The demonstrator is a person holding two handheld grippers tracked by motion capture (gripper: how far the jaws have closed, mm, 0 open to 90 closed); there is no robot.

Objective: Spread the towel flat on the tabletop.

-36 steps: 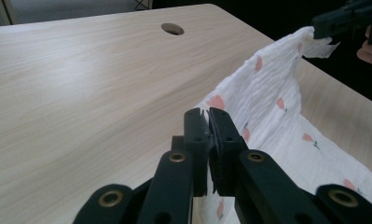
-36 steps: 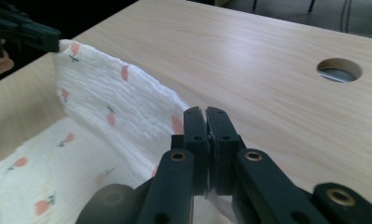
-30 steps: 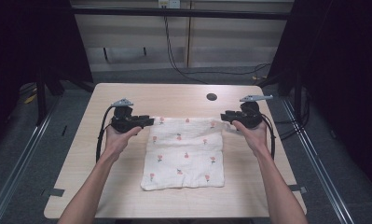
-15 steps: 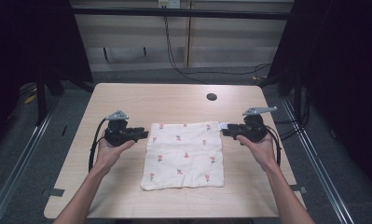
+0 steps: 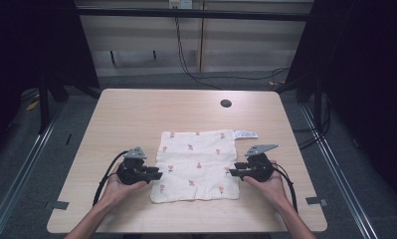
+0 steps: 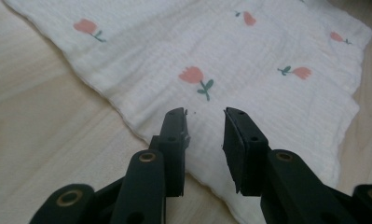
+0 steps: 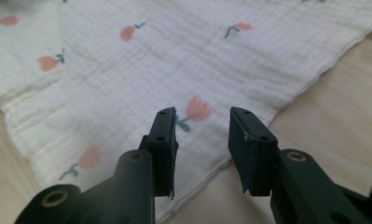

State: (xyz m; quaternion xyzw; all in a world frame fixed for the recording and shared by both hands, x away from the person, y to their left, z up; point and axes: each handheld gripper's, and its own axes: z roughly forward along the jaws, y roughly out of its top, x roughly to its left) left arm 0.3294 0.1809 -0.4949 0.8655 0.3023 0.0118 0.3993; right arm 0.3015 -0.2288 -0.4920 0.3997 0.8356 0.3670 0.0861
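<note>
Closest to us, our two hands come up from the near edge of the tabletop (image 5: 116, 109). Each hand holds a tool. Our left tool (image 5: 155, 175) sits just beside the left edge of the cloth (image 5: 198, 162). Our right tool (image 5: 232, 172) sits at the cloth's right edge.

In the left gripper view, the left tool (image 6: 205, 126) has its jaws apart. They have just been closing a little, and nothing is pinched between them. The cloth (image 6: 230, 60) lies flat under and past the tips. In the right gripper view, the right tool (image 7: 202, 128) also has its jaws apart. They have just been closing a little too, and they grab nothing. The cloth (image 7: 141, 70) lies below them, with its edge running just under the tips.

The cloth is white with small pink flowers. It lies spread out in the middle of the tabletop, between our two tools. A small white tag (image 5: 246, 134) sticks out at its far right corner.

Farther back we see a small dark round hole (image 5: 226, 103) in the tabletop. Past the tabletop, black cables (image 5: 186, 59) hang down a pale wall.
</note>
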